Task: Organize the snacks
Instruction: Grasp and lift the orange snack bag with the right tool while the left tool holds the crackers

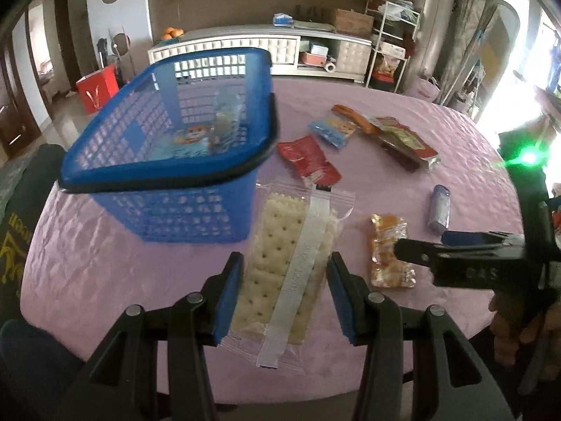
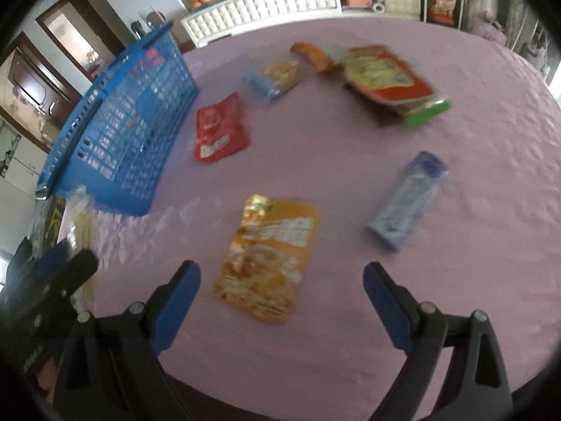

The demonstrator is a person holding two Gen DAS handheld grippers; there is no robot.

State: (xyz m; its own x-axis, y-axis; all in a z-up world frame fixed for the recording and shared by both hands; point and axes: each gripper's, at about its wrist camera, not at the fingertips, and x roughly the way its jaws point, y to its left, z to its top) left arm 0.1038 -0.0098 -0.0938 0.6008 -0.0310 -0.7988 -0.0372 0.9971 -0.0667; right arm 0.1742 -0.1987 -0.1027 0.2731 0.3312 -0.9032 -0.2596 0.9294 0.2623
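Crackers (image 1: pixel 280 263) sit pinched between the left gripper (image 1: pixel 284 294) fingers, bound for the basket (image 1: pixel 168 189); the right gripper (image 2: pixel 282 301) fingers are spread over the orange packet (image 2: pixel 270 259).

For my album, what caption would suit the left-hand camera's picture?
Left gripper clasps a clear cracker pack beside the blue basket on a pink table.

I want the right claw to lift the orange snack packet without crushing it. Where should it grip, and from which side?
The orange snack packet lies flat on the pink tablecloth, long axis pointing away from the right claw. Come straight down from above and close across its narrow width, on the two long edges near the middle; the open jaws look wide enough.
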